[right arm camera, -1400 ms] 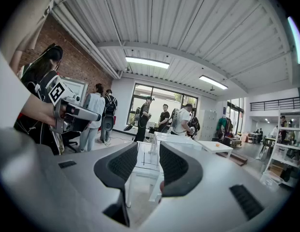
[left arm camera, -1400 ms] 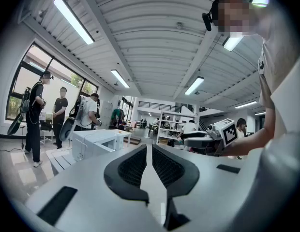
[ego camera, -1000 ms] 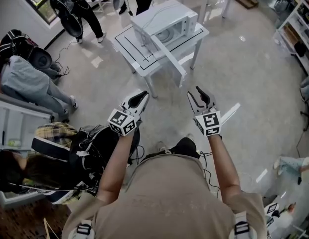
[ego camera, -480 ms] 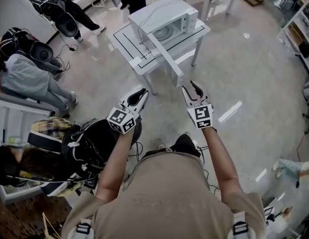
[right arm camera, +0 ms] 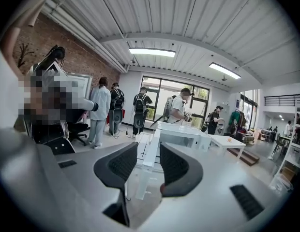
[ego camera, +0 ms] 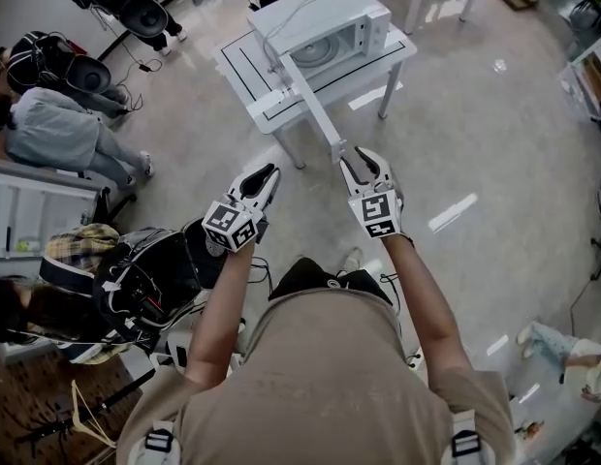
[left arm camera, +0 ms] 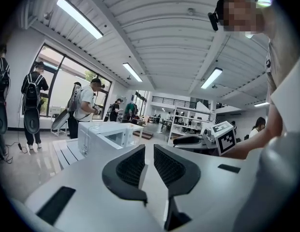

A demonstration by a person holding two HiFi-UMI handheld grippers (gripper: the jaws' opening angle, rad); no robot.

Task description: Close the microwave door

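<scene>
Microwave (ego camera: 320, 13), door (ego camera: 315, 114) open, holds its turntable (ego camera: 315, 56); right fingers (ego camera: 349, 174) parted, left fingers (ego camera: 262, 178) barely parted, both empty.

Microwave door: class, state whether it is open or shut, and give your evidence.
Open. The door juts out from the microwave toward the person, leaving the cavity exposed.
</scene>
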